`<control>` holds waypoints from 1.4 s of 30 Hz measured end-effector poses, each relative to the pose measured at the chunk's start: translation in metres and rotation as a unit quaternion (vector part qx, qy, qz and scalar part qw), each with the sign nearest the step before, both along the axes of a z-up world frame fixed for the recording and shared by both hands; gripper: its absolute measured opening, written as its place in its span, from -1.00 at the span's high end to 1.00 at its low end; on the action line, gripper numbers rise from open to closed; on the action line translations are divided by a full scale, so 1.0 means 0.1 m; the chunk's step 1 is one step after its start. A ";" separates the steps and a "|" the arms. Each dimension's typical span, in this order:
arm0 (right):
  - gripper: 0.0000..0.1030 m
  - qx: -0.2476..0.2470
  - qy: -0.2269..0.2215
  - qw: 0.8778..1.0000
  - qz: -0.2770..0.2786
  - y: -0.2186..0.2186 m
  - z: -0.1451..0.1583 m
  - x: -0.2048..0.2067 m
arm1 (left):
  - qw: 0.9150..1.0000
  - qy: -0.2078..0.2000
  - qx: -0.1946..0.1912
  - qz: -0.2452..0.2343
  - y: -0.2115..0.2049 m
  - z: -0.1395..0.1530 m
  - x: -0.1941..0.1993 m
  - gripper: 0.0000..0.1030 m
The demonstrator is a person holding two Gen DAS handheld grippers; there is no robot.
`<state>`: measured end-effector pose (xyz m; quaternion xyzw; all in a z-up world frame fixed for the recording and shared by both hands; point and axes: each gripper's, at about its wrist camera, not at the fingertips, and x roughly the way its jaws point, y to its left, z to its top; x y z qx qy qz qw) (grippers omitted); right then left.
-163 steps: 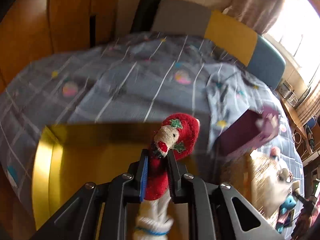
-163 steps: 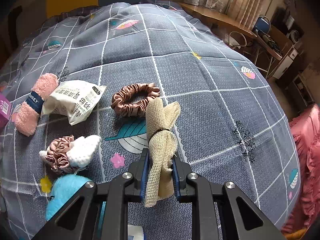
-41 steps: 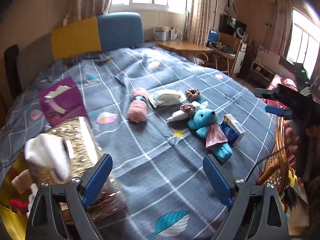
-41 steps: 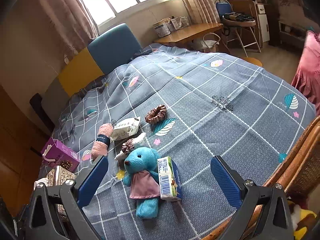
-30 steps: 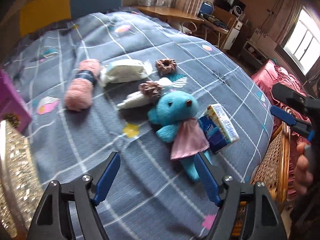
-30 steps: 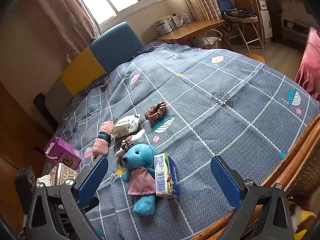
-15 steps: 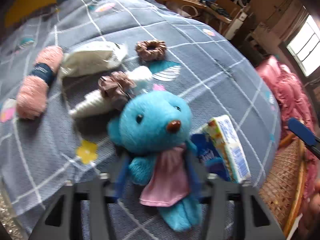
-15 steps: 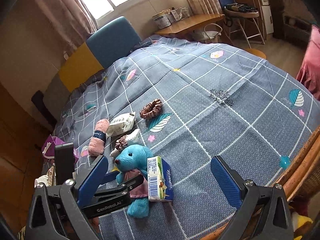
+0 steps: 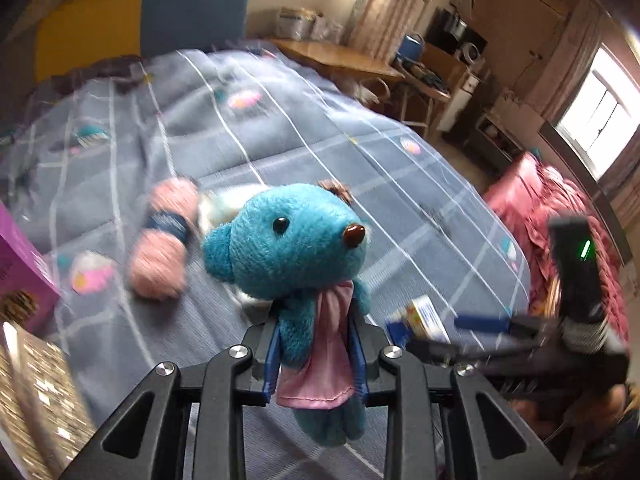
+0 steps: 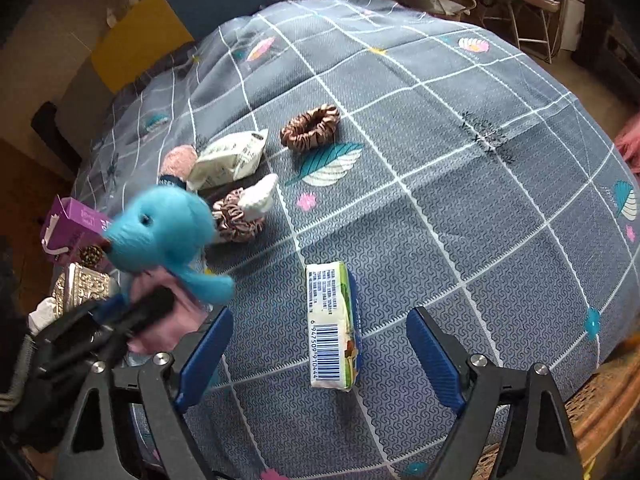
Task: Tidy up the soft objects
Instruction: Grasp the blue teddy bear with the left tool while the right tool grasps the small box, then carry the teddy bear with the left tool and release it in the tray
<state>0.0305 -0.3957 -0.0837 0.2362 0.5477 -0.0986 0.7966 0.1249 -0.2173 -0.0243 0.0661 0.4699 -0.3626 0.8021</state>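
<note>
A blue plush bear (image 9: 288,240) in a pink dress hangs above the grey bedspread, its body pinched in my left gripper (image 9: 316,360), whose jaws are still closing on it. The same blue plush bear (image 10: 160,232) shows lifted at the left of the right wrist view. My right gripper (image 10: 320,360) hovers over a green and white tissue pack (image 10: 332,324), which lies between its blue pads untouched while the jaws are closing. On the bed lie a brown scrunchie (image 10: 310,126), a white packet (image 10: 228,160), a pink yarn roll (image 9: 164,240) and a white sock with a scrunchie (image 10: 244,208).
A purple box (image 10: 72,228) and a glittery gold box (image 10: 84,284) stand at the bed's left edge. A wicker basket rim (image 10: 608,396) runs along the lower right. A chair and a desk stand beyond the bed.
My left gripper has closed on the blue bear and lifted it off the bed. My right gripper has tilted down over the tissue pack and its jaws have narrowed slightly.
</note>
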 end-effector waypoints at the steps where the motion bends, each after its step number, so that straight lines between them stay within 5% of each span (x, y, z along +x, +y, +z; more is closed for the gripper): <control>1: -0.71 0.001 0.012 1.000 0.003 0.01 -0.05 0.04 | 1.000 -0.009 -0.003 0.013 0.04 0.11 0.12 0.45; 7: -0.68 -0.033 0.063 0.997 0.023 0.12 -0.23 0.24 | 0.990 -0.073 -0.016 0.120 0.61 0.88 1.01 0.45; 12: -0.67 -0.047 0.081 0.995 0.043 0.18 -0.30 0.30 | 0.964 -0.121 -0.005 0.237 1.60 1.31 1.51 0.45; 15: -0.45 -0.066 0.097 0.991 0.070 0.28 -0.35 0.33 | 0.945 -0.129 -0.001 0.299 2.32 1.33 1.57 0.45; 20: -0.31 -0.076 0.116 0.987 0.085 0.34 -0.41 0.35 | 0.918 -0.115 -0.010 0.379 3.43 1.08 1.26 0.45; 29: 0.15 -0.112 0.145 0.979 0.095 0.54 -0.56 0.37 | 0.891 -0.057 -0.055 0.447 4.56 0.28 0.13 0.45; 32: 0.47 -0.124 0.151 0.976 0.098 0.58 -0.59 0.36 | 0.888 -0.049 -0.063 0.452 4.70 0.07 -0.26 0.45; 37: 0.51 -0.130 0.150 0.976 0.092 0.58 -0.59 0.36 | 0.886 -0.030 -0.066 0.458 4.79 -0.21 -0.69 0.42; 42: 0.52 -0.122 0.128 0.980 0.087 0.53 -0.48 0.32 | 0.897 0.008 -0.012 0.442 4.67 -0.52 -0.77 0.24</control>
